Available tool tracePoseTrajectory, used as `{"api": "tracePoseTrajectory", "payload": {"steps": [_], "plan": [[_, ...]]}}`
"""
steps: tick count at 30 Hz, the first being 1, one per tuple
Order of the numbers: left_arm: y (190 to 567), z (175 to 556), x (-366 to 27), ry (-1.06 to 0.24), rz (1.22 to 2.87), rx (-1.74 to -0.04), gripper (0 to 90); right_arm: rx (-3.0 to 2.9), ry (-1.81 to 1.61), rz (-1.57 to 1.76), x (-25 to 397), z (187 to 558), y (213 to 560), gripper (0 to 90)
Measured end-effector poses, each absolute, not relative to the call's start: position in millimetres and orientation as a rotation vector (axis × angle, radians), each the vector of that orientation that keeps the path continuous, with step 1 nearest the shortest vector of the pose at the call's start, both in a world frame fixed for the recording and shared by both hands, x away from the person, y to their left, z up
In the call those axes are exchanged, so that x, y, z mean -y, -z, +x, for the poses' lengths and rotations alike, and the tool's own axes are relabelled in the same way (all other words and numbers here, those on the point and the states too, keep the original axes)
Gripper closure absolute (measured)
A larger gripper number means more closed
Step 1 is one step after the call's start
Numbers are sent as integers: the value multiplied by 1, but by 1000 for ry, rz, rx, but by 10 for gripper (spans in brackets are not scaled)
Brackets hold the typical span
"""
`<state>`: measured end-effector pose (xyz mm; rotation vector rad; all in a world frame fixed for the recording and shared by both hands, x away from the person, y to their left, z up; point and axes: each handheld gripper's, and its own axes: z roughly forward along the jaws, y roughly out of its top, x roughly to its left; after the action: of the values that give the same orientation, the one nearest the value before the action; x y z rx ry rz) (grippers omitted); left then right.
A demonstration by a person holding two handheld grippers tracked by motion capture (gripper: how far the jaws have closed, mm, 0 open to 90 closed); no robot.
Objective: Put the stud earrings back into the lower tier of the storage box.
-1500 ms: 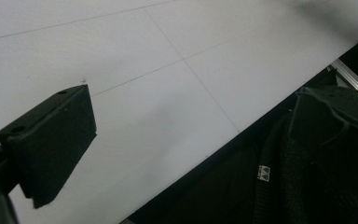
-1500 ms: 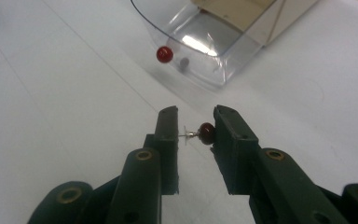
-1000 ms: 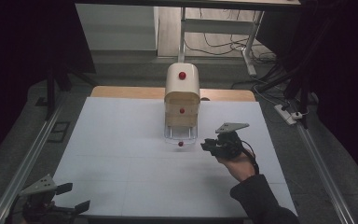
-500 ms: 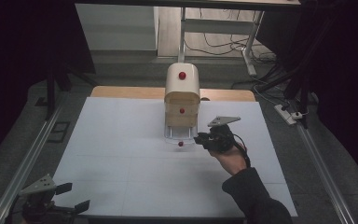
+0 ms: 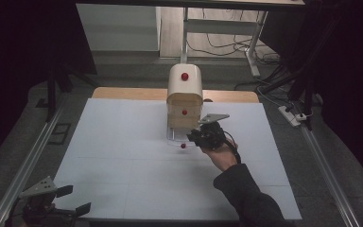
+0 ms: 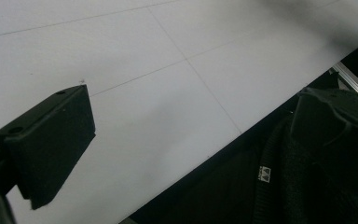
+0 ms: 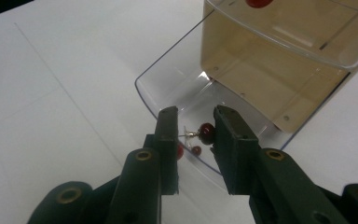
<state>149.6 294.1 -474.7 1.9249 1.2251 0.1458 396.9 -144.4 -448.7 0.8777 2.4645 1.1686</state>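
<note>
High view: a white table (image 5: 123, 156) with a small cream drawer unit (image 5: 185, 94) standing at the back centre, red knobs on its front. Its bottom drawer (image 5: 174, 135), clear plastic, is pulled out toward the person. The right gripper (image 5: 199, 137) sits just beside that drawer's front, approx. at its red knob (image 5: 183, 146). The left gripper (image 5: 73, 200) rests at the near left corner, well apart from the unit, jaws spread.

Left gripper view: bare white table and a dark sleeve (image 6: 303, 177); one black jaw shows wide to the left, nothing held.

Right gripper view: jaws narrowly apart, holding nothing yet, poised over the clear drawer's rim. Inside the drawer lies a dark red bead (image 7: 207, 132) on a thin wire, poss. an earring; two smaller red spots near it are too blurred to tell.

Judgement: the step in hand looks like picking the bead piece out of the open drawer. Next move calls for lowering the jaws around the bead w/o hitting the rim, then closing gently.
</note>
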Motion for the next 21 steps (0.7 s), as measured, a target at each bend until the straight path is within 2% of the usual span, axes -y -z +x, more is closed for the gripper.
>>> {"api": "tracePoseTrajectory", "payload": {"steps": [13, 21], "plan": [[475, 150, -294, -145, 1926, -1227, 0, -2450, -1092, 894, 134, 414, 467, 695], [475, 149, -294, -147, 1926, -1223, 0, -2451, -1104, 897, 135, 412, 466, 560]]}}
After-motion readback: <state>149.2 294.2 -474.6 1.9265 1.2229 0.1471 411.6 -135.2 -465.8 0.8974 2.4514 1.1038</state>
